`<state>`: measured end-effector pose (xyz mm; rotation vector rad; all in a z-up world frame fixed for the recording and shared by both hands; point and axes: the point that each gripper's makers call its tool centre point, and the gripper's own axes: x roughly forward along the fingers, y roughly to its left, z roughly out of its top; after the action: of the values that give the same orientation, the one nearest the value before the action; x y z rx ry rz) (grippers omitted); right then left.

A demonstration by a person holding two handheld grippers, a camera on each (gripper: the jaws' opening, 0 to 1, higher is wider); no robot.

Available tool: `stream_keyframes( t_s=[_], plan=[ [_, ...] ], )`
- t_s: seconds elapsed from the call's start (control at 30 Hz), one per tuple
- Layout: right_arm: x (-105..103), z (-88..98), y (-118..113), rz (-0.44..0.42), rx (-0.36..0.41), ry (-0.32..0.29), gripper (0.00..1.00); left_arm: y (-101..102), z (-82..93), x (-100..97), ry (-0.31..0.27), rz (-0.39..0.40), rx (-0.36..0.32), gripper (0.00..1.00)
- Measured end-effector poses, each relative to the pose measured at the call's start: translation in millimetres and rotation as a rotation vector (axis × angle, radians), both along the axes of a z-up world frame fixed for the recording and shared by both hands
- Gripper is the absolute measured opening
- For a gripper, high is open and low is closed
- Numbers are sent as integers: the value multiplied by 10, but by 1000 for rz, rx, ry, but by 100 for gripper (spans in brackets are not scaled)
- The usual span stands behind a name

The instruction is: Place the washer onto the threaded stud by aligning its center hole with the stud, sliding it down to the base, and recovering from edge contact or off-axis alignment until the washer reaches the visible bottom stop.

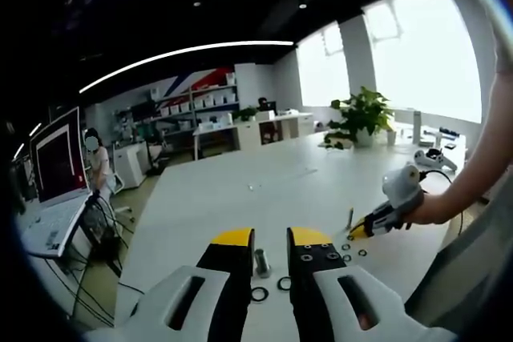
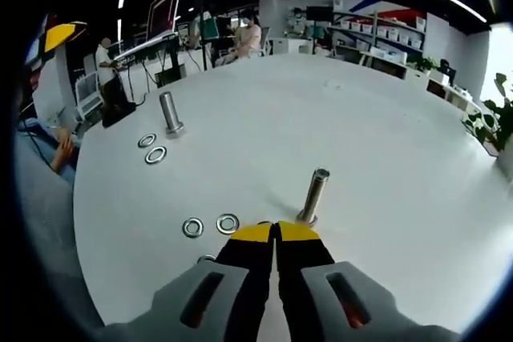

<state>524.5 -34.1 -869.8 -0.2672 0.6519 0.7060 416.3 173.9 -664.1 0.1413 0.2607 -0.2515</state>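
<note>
My left gripper (image 1: 271,238) is open, its yellow-tipped jaws either side of a short upright threaded stud (image 1: 262,262). Two washers (image 1: 259,294) lie flat on the white table by that stud. Over at the right, a hand holds my right gripper (image 1: 358,232) low beside a second stud (image 1: 349,218). In the right gripper view my right gripper (image 2: 276,231) is shut, with nothing visible between its tips. Its stud (image 2: 313,195) stands just ahead and slightly right. Two washers (image 2: 192,227) (image 2: 228,223) lie to its left. The far stud (image 2: 170,114) has two washers (image 2: 155,154) beside it.
The white table (image 1: 264,182) stretches far ahead. A potted plant (image 1: 361,114) and small devices (image 1: 437,158) stand at its far right end. A laptop (image 1: 56,166) with cables sits on a stand at the left. People sit in the background (image 2: 244,38).
</note>
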Motion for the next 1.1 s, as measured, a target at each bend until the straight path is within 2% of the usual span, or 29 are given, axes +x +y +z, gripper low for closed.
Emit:
stream_keyframes(
  t_s=[0.27,0.3,0.33,0.37,0.4,0.63,0.77,0.93,1.1],
  plan=[
    [-2,-11,-25,1,-30,36,5,11,7,0,-3,4,-3,14],
    [-3,-24,-21,2,-29,49,6,12,8,2,-3,4,-2,14],
    [-53,-62,-60,-8,-44,91,7,14,6,1,-2,4,-1,14],
    [1,-37,-43,-1,-37,64,7,12,5,0,-1,3,-2,14],
    [7,-35,-49,6,-51,62,7,11,7,-1,-2,3,-3,14],
    [12,-36,-46,25,-96,100,6,16,22,-3,-6,5,-6,14],
    [4,-41,-41,43,-123,140,6,14,12,-4,-3,3,-4,14],
    [-19,-40,-54,35,-161,219,6,9,-1,-7,4,1,5,14],
    [-46,-37,-41,72,-218,241,6,-5,-8,-11,6,-6,11,13]
  ],
)
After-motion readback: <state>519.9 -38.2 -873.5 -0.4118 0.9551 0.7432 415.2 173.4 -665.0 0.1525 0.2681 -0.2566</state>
